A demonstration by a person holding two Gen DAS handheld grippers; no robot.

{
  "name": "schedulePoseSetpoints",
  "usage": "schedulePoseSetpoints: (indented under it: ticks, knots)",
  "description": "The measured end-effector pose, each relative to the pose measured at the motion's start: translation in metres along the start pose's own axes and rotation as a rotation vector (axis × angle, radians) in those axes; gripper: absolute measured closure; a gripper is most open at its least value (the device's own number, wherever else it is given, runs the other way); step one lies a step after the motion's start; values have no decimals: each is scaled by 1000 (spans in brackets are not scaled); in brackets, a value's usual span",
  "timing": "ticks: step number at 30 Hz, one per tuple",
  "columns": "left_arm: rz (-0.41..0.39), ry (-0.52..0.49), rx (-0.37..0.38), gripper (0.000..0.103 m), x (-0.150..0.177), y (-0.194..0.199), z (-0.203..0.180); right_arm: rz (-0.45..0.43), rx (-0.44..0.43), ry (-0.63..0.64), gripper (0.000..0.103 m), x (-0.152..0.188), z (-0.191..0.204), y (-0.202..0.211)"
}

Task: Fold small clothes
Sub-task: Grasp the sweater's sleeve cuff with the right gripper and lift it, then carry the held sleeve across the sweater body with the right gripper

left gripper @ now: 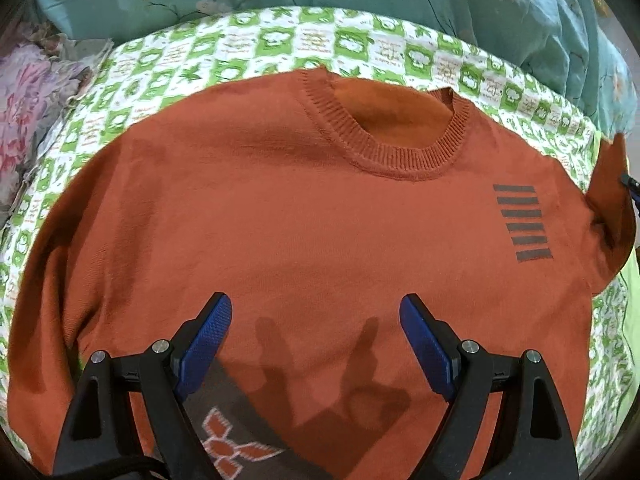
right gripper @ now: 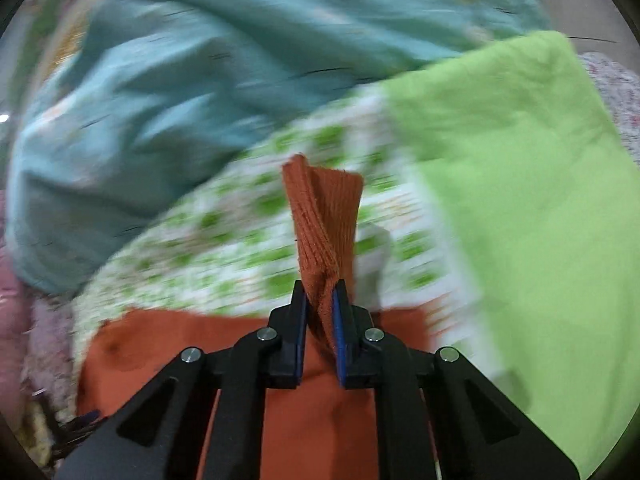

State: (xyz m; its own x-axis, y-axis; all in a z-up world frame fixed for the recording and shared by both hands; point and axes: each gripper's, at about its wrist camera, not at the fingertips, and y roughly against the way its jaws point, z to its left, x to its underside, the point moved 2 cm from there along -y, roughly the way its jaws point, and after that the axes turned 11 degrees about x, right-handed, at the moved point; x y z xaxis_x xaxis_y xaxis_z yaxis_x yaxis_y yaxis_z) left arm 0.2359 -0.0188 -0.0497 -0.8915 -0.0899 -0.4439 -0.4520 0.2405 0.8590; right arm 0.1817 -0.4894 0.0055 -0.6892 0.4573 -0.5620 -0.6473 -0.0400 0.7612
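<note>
A small rust-orange knit sweater [left gripper: 304,216] lies front up on a green-and-white patterned sheet [left gripper: 280,46], collar at the far side, dark stripes on its right chest. My left gripper [left gripper: 316,308] hovers open over the sweater's lower middle, nothing between its blue pads. In the right wrist view my right gripper [right gripper: 320,292] is shut on the ribbed cuff [right gripper: 324,216] of the sweater's sleeve, which sticks up between the pads. The rest of the sweater [right gripper: 312,412] lies beneath that gripper. At the left wrist view's right edge the lifted sleeve [left gripper: 610,184] shows.
A teal floral blanket [left gripper: 480,0] bunches along the far side of the sheet. A pink floral fabric [left gripper: 28,96] lies at the left. A plain lime-green cloth [right gripper: 528,200] covers the right side in the right wrist view, which is motion-blurred.
</note>
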Motion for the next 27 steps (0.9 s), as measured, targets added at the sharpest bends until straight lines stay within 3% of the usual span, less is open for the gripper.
schedulePoseSetpoints:
  ticks: [7,13,22,25,27]
  knots:
    - [-32,42,14,16,18,38,36,95,-303,58,91,78,156,-18]
    - [-43,100,20,16,39,60,68,221,-399,141,91,148,246,-52]
    - [-28,154,62,16,55,62,82,329,-431,260,91,217,302,-72]
    - [-22,161,91,16,54,58,79,381,-439,260,84,227,304,-79]
    - [-17,168,122,16,49,53,76,415,-441,250,65,228,302,-81]
